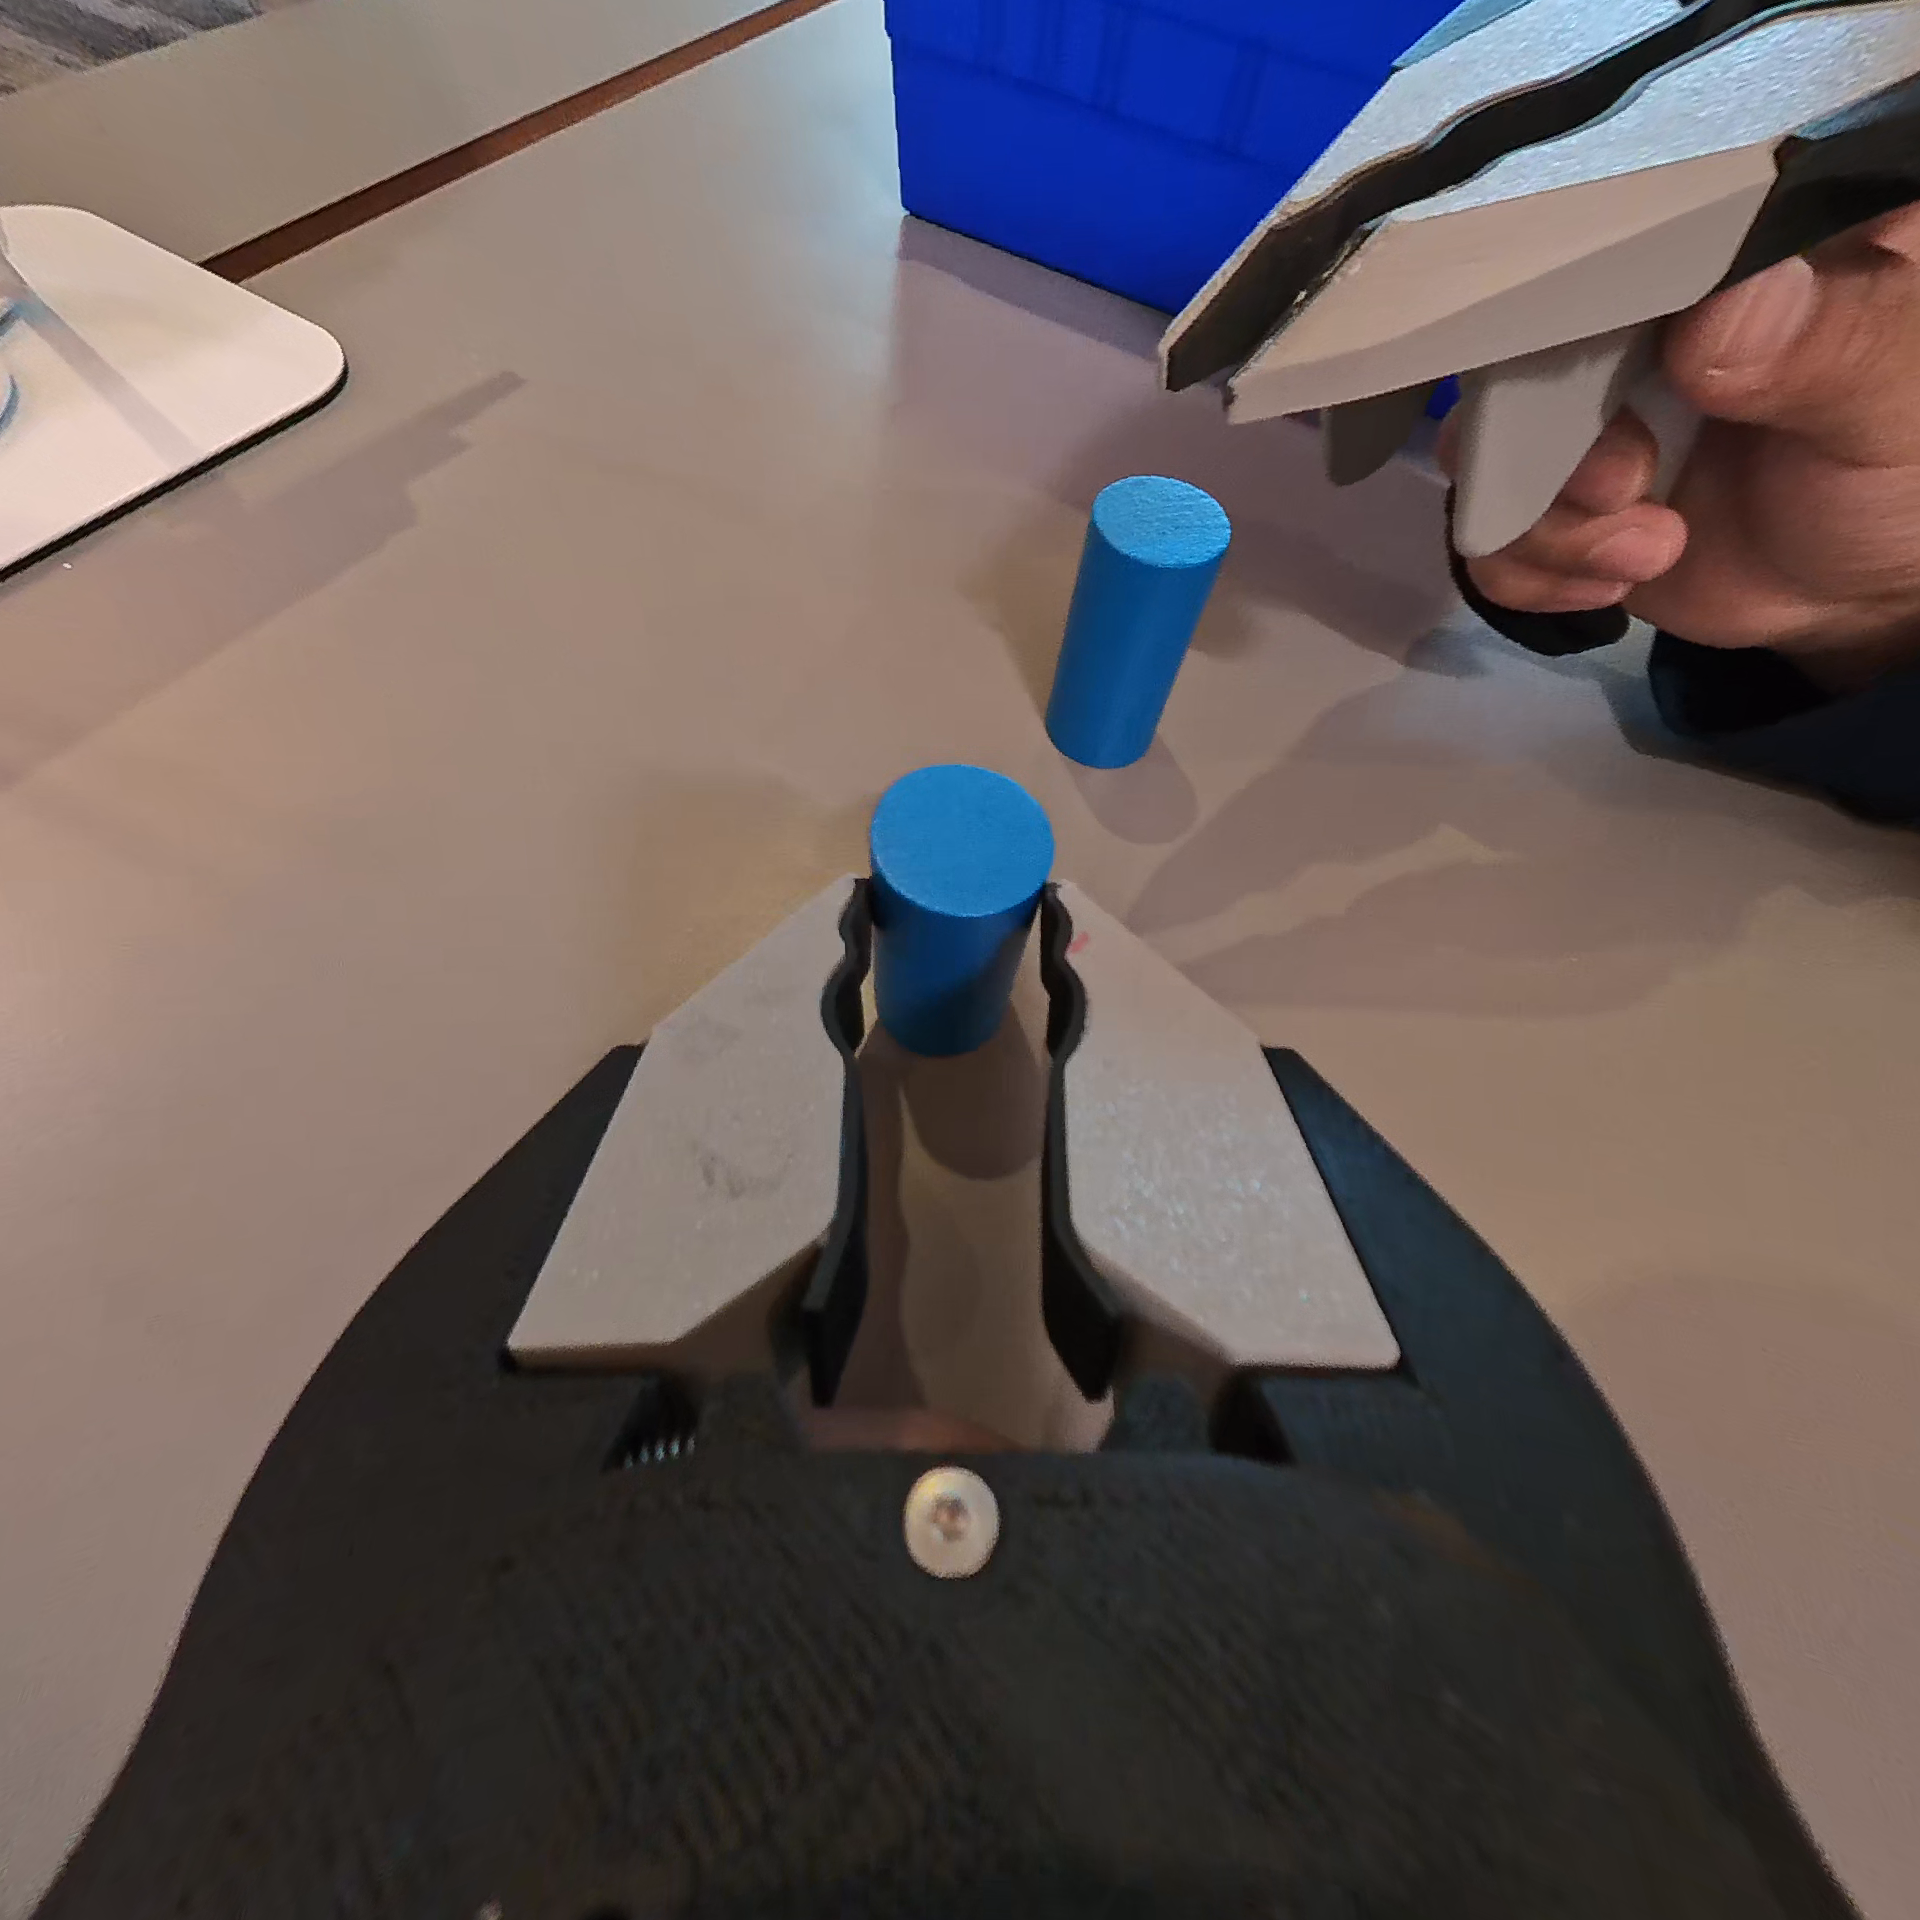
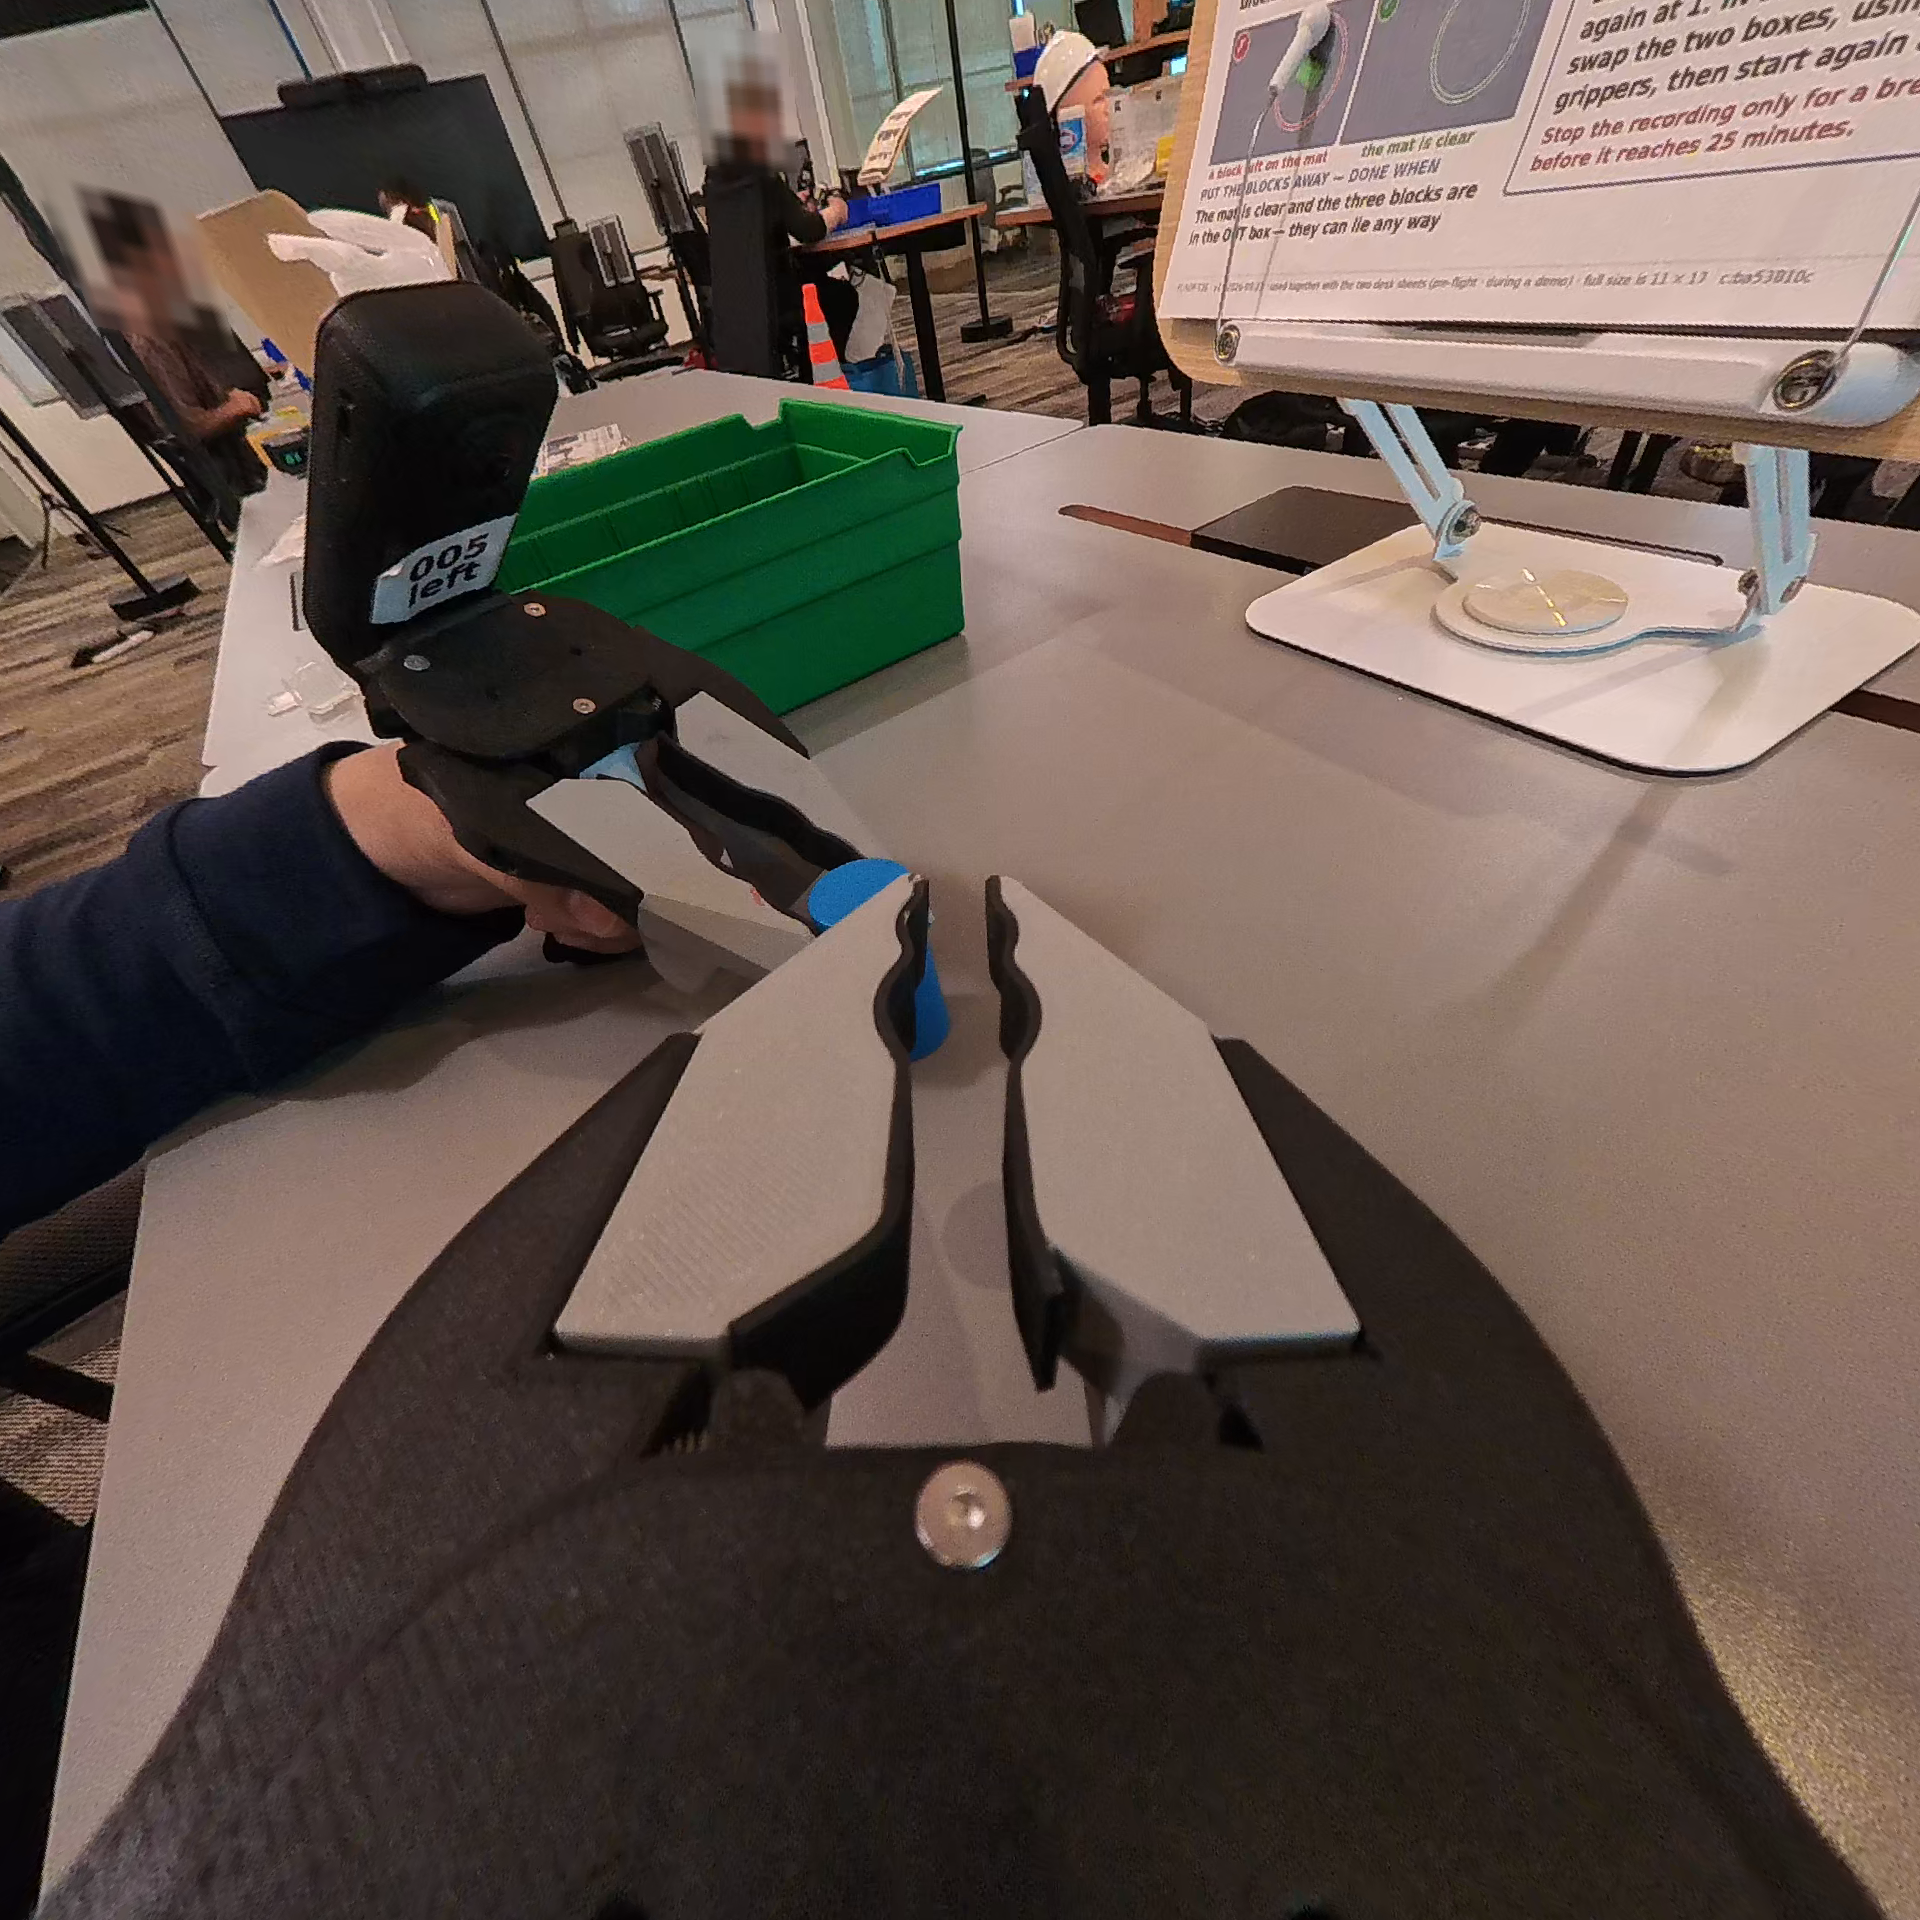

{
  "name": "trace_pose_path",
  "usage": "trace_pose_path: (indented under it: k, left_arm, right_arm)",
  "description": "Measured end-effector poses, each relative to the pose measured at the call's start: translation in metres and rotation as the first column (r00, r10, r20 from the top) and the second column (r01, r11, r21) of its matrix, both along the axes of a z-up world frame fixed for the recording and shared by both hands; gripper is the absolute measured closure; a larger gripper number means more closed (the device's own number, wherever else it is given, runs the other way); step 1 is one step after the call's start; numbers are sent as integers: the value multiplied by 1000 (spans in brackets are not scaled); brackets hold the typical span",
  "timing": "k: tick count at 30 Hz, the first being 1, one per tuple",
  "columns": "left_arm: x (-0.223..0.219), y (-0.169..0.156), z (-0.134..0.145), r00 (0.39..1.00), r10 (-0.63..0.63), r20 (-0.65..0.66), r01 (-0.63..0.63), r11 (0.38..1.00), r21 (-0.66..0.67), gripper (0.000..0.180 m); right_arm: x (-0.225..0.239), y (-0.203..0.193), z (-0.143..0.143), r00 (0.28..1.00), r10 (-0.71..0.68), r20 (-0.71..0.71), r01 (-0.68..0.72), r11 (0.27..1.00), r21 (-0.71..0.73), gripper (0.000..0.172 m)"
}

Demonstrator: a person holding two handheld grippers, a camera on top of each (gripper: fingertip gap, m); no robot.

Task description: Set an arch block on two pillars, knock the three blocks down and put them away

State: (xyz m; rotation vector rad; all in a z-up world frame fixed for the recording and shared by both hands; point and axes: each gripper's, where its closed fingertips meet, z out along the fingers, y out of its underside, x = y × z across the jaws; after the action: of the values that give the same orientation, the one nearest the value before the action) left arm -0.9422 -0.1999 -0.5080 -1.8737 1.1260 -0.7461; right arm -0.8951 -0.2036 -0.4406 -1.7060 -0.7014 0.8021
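My left gripper (image 1: 954,914) is shut on a blue cylinder pillar (image 1: 951,914), pads pressed on its upper sides. The pillar is upright, low over the grey table (image 1: 520,831). The right wrist view shows the same grasp: the left gripper (image 2: 800,883) holds that pillar (image 2: 847,894) just beyond my right fingertips. A second blue pillar (image 1: 1138,623) stands free on the table, to the right and farther off. My right gripper (image 2: 956,904) has a narrow gap with nothing between the pads. It hovers above and behind the second pillar (image 1: 1205,364). No arch block is in view.
A blue bin (image 1: 1091,135) stands at the table's far side. A green bin (image 2: 769,582) stands behind the left gripper. A white stand base (image 2: 1579,644) carries an instruction sheet; its corner shows in the left wrist view (image 1: 135,364). People sit at desks beyond. Some 9 cm of space lies between my two pairs of fingers.
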Motion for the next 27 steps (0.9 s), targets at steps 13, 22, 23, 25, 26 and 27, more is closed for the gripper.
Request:
trace_pose_path:
  k: [13,22,23,25,26,27]
  left_arm:
    - [-3,1,0,1000,14,5,-14,1000,-10,150]
    - [-6,1,-1,1000,25,-4,-25,1000,-14,119]
    - [-7,2,0,999,34,-4,-34,999,-7,117]
    - [-10,3,2,998,54,-9,-54,998,16,113]
    - [-12,3,3,998,68,-18,-68,997,29,109]
    - [-14,3,4,996,86,-31,-84,995,45,104]
  right_arm:
    - [0,-1,1,1000,2,-5,-2,1000,0,163]
    - [1,-1,2,1000,0,-6,0,1000,3,164]
    - [2,-1,2,1000,-2,-7,2,1000,5,164]
    - [3,-1,4,1000,-4,-12,4,1000,8,163]
    - [4,-1,5,1000,-5,-16,5,1000,10,163]
    - [4,-1,5,1000,-7,-19,7,1000,12,163]
